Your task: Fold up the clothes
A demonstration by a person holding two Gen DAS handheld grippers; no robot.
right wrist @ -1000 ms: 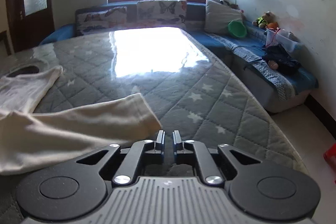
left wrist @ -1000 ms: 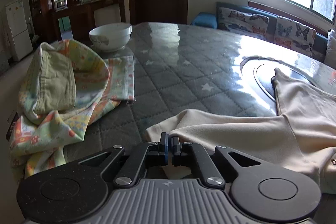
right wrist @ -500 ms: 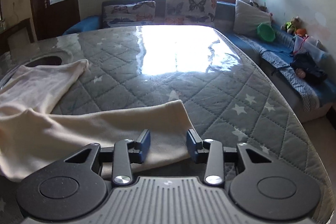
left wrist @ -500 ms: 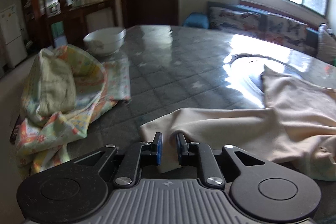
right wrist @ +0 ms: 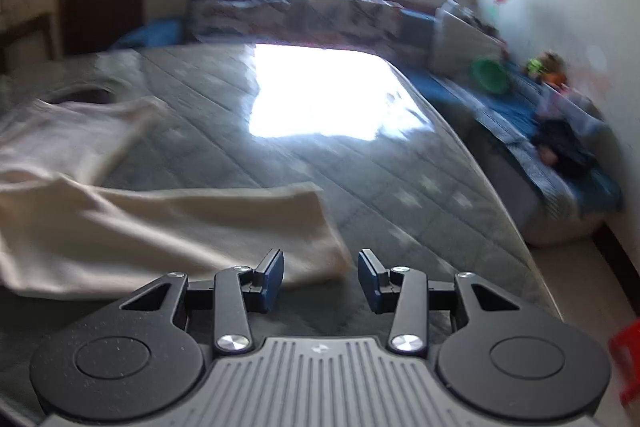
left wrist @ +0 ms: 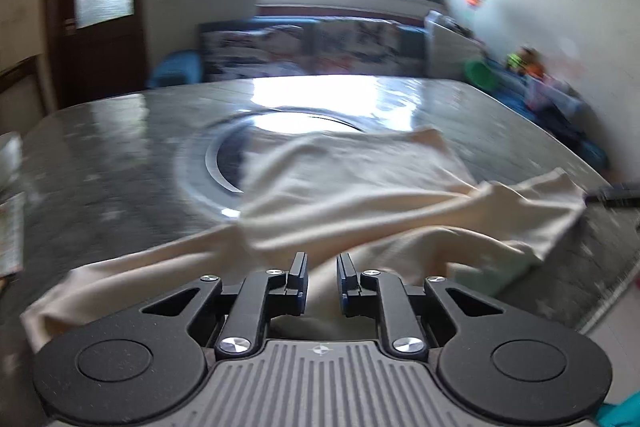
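Observation:
A cream long-sleeved garment (left wrist: 360, 195) lies spread and rumpled on the grey quilted table (left wrist: 120, 155). My left gripper (left wrist: 322, 279) hovers low over the garment's near part, its jaws a narrow gap apart, with cloth beneath them and nothing pinched. In the right wrist view, one sleeve of the garment (right wrist: 160, 227) stretches across from the left. Its end lies just ahead of my right gripper (right wrist: 320, 279), which stands open wider and grips nothing. Both views are motion-blurred.
A round inset (left wrist: 224, 163) in the tabletop sits partly under the garment. A sofa with patterned cushions (right wrist: 300, 15) lines the far wall, and a bench with toys and a green bowl (right wrist: 490, 75) runs along the right. The table's right edge (right wrist: 500, 195) drops to the floor by a red stool (right wrist: 628, 359).
Both grippers went from shut to open. The left one swung right from the sleeve end to the garment's middle; the patterned clothes and bowl left its view. The right one barely moved.

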